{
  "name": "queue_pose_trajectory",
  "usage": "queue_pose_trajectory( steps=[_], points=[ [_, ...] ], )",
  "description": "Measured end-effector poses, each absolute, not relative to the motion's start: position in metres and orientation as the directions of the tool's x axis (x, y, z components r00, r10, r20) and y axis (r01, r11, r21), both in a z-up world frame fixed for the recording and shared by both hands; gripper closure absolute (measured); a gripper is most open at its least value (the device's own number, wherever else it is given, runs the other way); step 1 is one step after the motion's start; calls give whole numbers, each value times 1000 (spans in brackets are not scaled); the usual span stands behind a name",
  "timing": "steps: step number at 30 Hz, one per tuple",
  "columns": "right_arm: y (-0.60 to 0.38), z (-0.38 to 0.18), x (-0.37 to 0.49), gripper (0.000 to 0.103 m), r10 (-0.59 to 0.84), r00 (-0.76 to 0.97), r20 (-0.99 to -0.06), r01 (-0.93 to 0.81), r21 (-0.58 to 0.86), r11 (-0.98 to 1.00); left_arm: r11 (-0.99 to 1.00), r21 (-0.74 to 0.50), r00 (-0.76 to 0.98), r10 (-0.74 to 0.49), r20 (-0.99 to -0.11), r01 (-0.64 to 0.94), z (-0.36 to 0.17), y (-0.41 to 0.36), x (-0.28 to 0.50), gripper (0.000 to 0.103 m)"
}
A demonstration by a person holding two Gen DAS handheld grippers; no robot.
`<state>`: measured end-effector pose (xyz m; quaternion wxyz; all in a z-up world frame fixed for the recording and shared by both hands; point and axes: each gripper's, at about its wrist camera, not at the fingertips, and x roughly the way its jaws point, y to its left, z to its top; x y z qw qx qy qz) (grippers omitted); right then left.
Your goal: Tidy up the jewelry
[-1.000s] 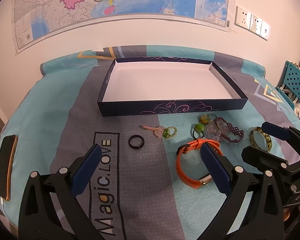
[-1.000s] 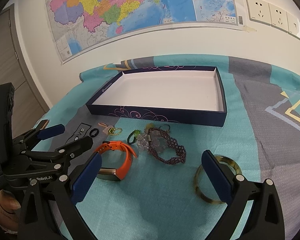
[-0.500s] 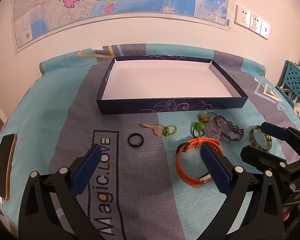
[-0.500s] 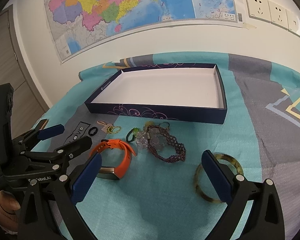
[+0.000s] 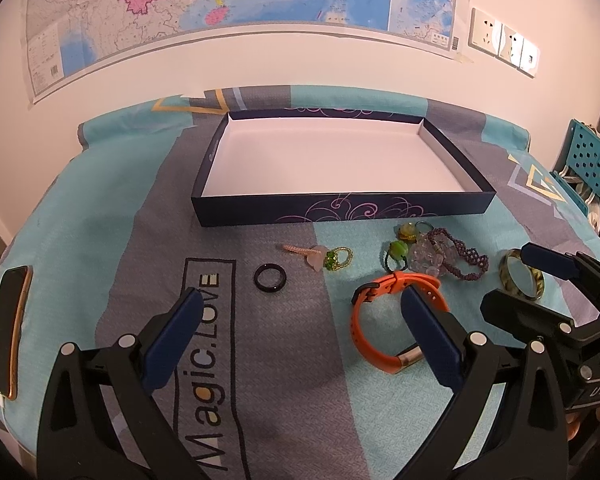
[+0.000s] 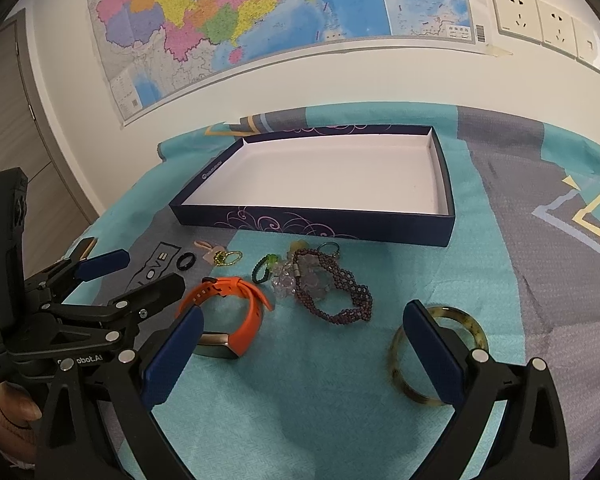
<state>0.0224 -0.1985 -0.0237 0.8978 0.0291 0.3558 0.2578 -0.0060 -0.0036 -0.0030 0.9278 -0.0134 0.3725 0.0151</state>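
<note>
Two claws stand released above a desk covered with a teal and grey cloth (image 5: pixel 100 208); nothing is gripped.

Left wrist view: the left claw (image 5: pixel 300 332) hangs wide apart over the cloth. A black ring (image 5: pixel 270 277) lies just ahead between its fingers; an orange band (image 5: pixel 384 316) lies at the right finger. Past them sits the box (image 5: pixel 340 212), its white floor bare. A phone (image 5: pixel 8 328) rests at the left edge.

Right wrist view: the right claw (image 6: pixel 300 348) is likewise spread. A mottled bangle (image 6: pixel 460 320) lies under its right finger, a purple beaded bracelet (image 6: pixel 336 284) ahead, beside a clear bead cluster (image 6: pixel 284 276).

Procedure, as judged: take one item per claw. Straddle the bangle rim, not the hole. Lower until the pads touch cloth, then clench. Lift clear of neighbouring beads before crossing the box wall.
</note>
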Motion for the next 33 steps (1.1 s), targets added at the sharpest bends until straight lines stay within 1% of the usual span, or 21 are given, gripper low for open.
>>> queue_pose_trajectory(
  steps=[28, 30, 32, 33],
  points=[
    [-200, -22, 24, 6, 484, 615, -622, -446, 232, 865, 999, -31, 708, -10, -707, -17, -8, -3, -5, 6],
    [-202, -22, 24, 6, 479, 617, -624, -446, 225, 866, 999, -36, 701, -22, -713, -5, -9, -4, -4, 7],
    [-206, -22, 25, 6, 461, 624, -630, -437, 208, 875, 999, -41, 693, -33, -720, 5, -11, -5, -3, 12],
    [-210, -22, 26, 6, 452, 628, -633, -430, 202, 880, 999, -44, 687, -39, -725, 11, -12, -5, -2, 13]
  ],
)
